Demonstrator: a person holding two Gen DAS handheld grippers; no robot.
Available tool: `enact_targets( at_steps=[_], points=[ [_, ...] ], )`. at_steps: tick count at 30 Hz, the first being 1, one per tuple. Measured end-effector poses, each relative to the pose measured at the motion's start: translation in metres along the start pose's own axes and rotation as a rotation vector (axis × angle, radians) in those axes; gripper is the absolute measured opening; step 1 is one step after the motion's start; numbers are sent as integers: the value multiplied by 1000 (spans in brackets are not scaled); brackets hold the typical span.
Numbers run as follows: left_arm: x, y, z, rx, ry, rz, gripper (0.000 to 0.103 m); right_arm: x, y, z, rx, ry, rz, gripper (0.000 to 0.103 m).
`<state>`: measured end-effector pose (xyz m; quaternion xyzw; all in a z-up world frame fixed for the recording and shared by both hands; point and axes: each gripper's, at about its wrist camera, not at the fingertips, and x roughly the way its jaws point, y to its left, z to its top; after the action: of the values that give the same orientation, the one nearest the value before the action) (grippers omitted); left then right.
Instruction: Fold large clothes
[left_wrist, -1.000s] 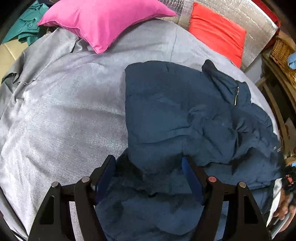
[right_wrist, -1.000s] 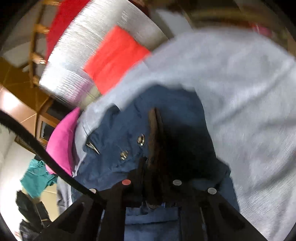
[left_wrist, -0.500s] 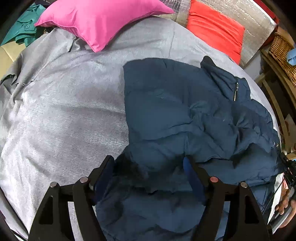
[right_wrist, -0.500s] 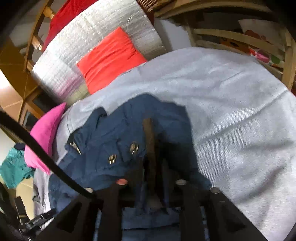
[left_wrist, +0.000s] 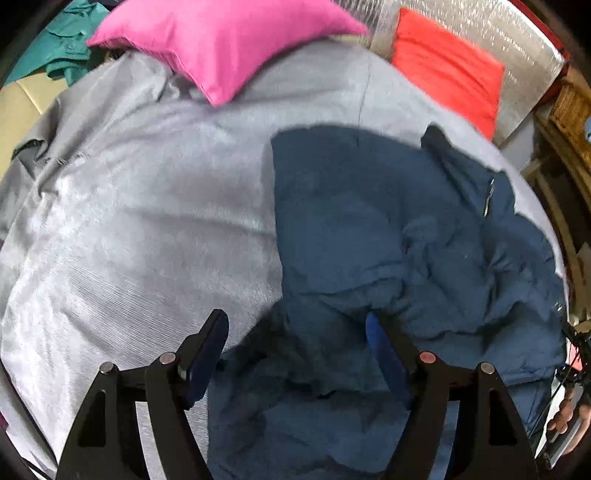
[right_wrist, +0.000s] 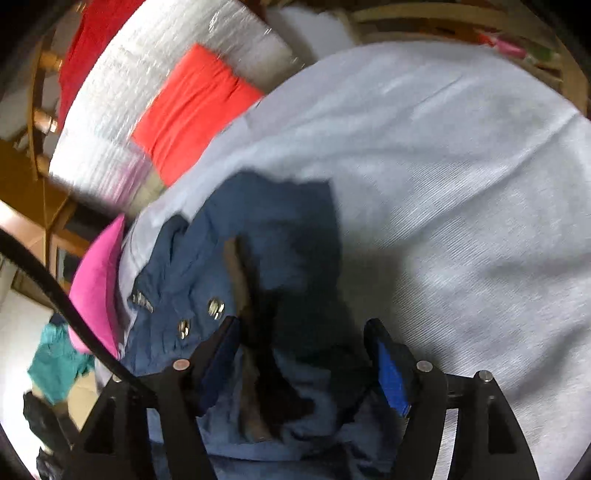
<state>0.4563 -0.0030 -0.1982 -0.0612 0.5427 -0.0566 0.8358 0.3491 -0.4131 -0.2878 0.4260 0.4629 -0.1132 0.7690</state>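
A large navy blue jacket (left_wrist: 388, 251) lies rumpled on the grey bed cover (left_wrist: 140, 221), a zipper near its far right edge. My left gripper (left_wrist: 295, 328) is open above the jacket's near edge, with its jaws to either side of a fold. In the right wrist view the jacket (right_wrist: 266, 251) shows metal snaps and a brown inner strip. My right gripper (right_wrist: 301, 336) is open just above the jacket's edge, holding nothing.
A pink pillow (left_wrist: 225, 40) and an orange-red pillow (left_wrist: 450, 70) lie at the far end against a silver quilted headboard (left_wrist: 509, 37). Teal clothing (left_wrist: 55, 48) lies far left. A wooden frame and basket (left_wrist: 569, 110) stand to the right. The bed cover (right_wrist: 461, 184) spreads to the right.
My right gripper was shut on the jacket's edge and has now opened and let it go. The left gripper stayed open and shifted slightly over the jacket.
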Motion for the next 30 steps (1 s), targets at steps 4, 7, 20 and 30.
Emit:
enact_targets(
  at_steps=[4,7,20,30],
  points=[
    [-5,-8,0,34,-24,19,77,-7,29,-10,-139,-75,-42,30],
    [-9,-10,-1,46,-38,26,77,-25,44,-15,-185,-164,-41,28],
    [-24,-17,6,56,-104,52,77,-50,38,-8,-124,-258,-139,61],
    [-40,-93,-5,196,-218,-79,78,-38,94,-47,-368,-138,71,33]
  ],
)
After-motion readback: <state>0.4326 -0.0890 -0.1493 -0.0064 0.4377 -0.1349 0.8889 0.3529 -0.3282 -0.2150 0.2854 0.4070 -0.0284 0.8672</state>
